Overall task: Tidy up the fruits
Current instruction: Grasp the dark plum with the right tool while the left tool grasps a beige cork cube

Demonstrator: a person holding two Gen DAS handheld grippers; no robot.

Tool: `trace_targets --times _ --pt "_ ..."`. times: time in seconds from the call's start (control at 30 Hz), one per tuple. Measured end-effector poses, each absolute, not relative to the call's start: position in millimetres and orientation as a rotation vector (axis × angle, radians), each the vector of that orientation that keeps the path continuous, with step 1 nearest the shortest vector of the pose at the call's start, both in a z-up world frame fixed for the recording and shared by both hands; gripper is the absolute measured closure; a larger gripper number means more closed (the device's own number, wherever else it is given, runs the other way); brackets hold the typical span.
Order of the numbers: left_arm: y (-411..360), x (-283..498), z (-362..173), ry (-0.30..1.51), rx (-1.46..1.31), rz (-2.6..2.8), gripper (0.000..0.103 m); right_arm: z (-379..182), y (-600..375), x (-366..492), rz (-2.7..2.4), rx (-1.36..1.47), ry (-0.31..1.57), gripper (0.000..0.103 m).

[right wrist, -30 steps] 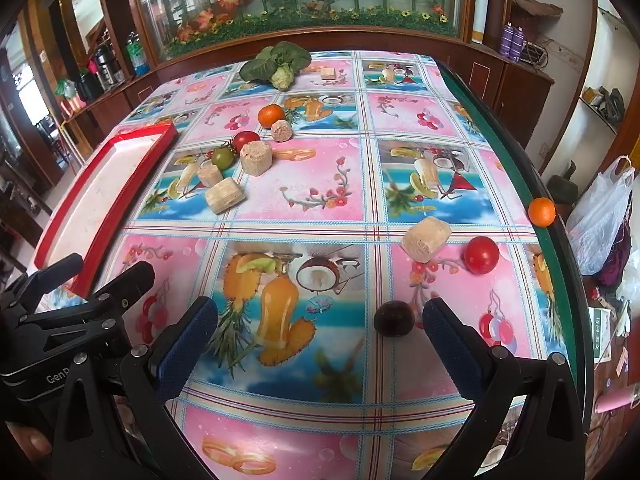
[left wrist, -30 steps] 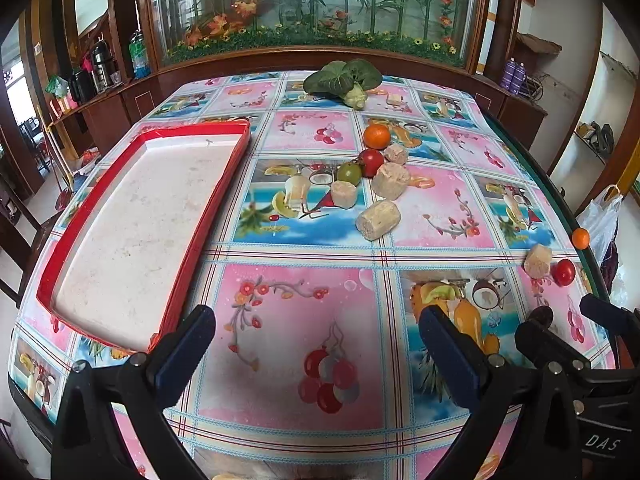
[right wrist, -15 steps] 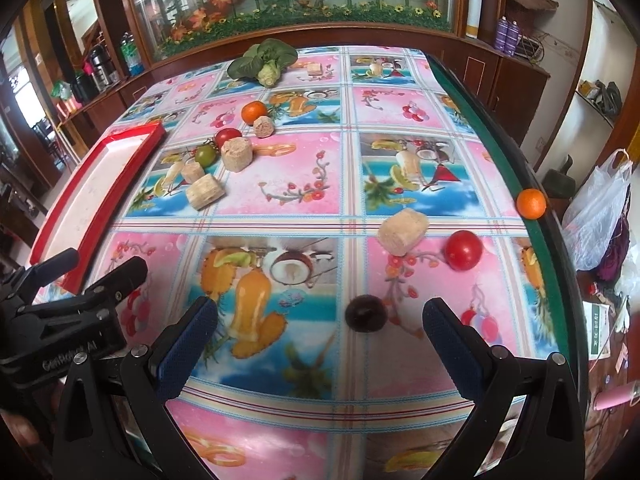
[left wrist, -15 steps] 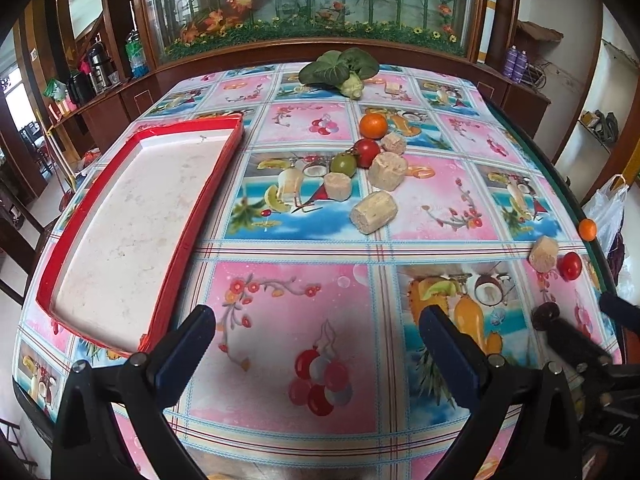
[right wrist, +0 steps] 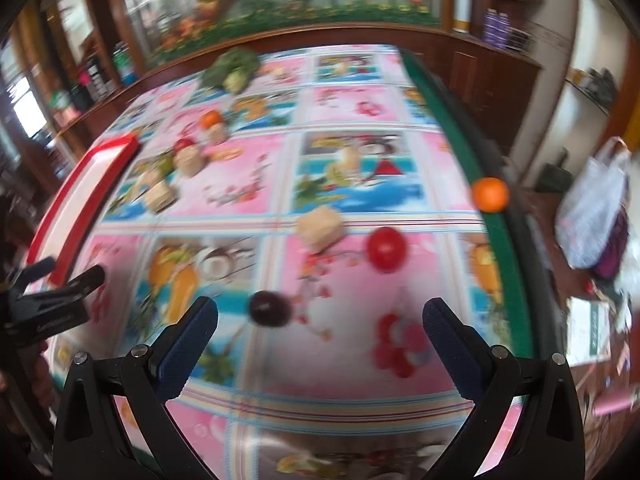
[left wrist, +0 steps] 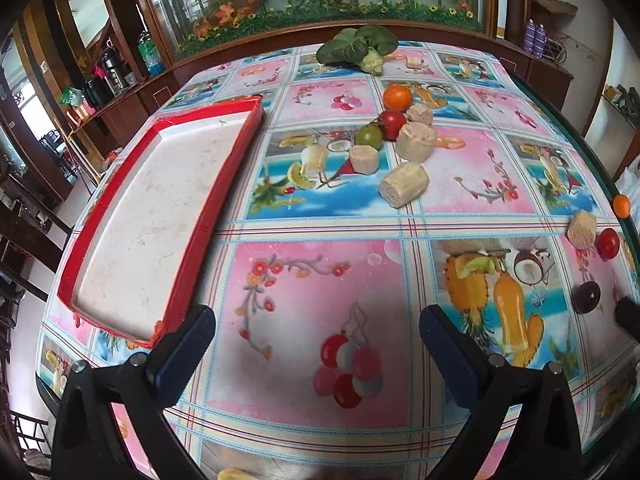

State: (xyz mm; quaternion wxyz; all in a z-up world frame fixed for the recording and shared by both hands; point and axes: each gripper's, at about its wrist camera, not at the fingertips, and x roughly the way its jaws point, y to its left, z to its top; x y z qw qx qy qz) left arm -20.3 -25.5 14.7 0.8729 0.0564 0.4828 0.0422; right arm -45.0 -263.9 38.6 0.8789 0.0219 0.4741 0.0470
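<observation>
Since a second ago the right claw [right wrist: 320,320] has swung toward the table's right edge, and its view is now smeared with motion blur; the dark plum [right wrist: 269,309], which sat near its right finger, now lies just ahead of its left finger. The left claw [left wrist: 316,328] has crept forward a little beside the red tray [left wrist: 208,216]. Both claws are spread wide and hold nothing.

The tray (bare inside) lies on the left of the table [left wrist: 460,224]. At mid-table sits a cluster: an orange [left wrist: 397,97], a red tomato [left wrist: 393,125], a green fruit [left wrist: 369,135] and several beige cork-like chunks [left wrist: 405,189]. Near the right edge lie another chunk [right wrist: 320,227], a second tomato [right wrist: 386,249] just beside it, and a small orange [right wrist: 490,194] on the green border. A leafy vegetable [left wrist: 356,48] rests at the far end.
</observation>
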Motion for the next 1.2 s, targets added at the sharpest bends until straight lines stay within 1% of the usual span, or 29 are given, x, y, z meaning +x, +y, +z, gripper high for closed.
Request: trace_targets --times 0.07,0.1,0.17,0.23,0.27,0.37,0.43,0.47,0.5,0.53,0.77,0.87,1.07,1.13,1.2 --pt "-28 -22 14 1.017 0.125 0.081 0.000 34 -250 -45 0.156 0.012 0.998 0.002" --pt "-29 -22 14 1.017 0.128 0.079 0.000 31 -243 -45 0.177 -0.010 1.002 0.007" --pt "-30 -23 14 1.015 0.128 0.077 0.000 23 -233 -42 0.204 -0.038 1.018 0.018" --pt "-29 -23 14 1.014 0.124 0.074 0.000 15 -227 -38 0.229 -0.047 1.045 0.034" --pt "-28 -24 13 1.015 0.122 0.074 0.000 11 -226 -35 0.236 -0.043 1.059 0.037" --pt "-27 -23 12 1.018 0.123 0.077 0.000 4 -230 -28 0.246 -0.013 1.085 0.051" --pt "-26 -21 10 1.023 0.118 0.076 0.000 3 -231 -26 0.243 -0.015 1.081 0.066" --pt "-25 -19 9 1.028 0.111 0.072 0.000 2 -231 -26 0.245 -0.024 1.081 0.068" --pt "-25 -17 8 1.034 0.103 0.070 0.000 2 -232 -26 0.242 -0.042 1.079 0.074" --pt "-25 -15 7 1.042 0.094 0.065 0.000 2 -232 -26 0.237 -0.061 1.076 0.077" --pt "-29 17 7 1.064 0.031 -0.004 0.000 7 -237 -29 0.248 -0.036 1.053 0.077" --pt "-37 37 10 1.050 0.029 -0.037 0.007 8 -239 -29 0.254 -0.017 1.053 0.077" --pt "-51 72 6 1.086 -0.036 -0.100 0.009 3 -241 -27 0.266 0.018 1.068 0.076" --pt "-56 79 1 1.084 -0.035 -0.083 0.013 3 -242 -26 0.272 0.027 1.068 0.076" --pt "-60 84 -4 1.092 -0.025 -0.065 0.020 3 -242 -25 0.279 0.030 1.069 0.075"
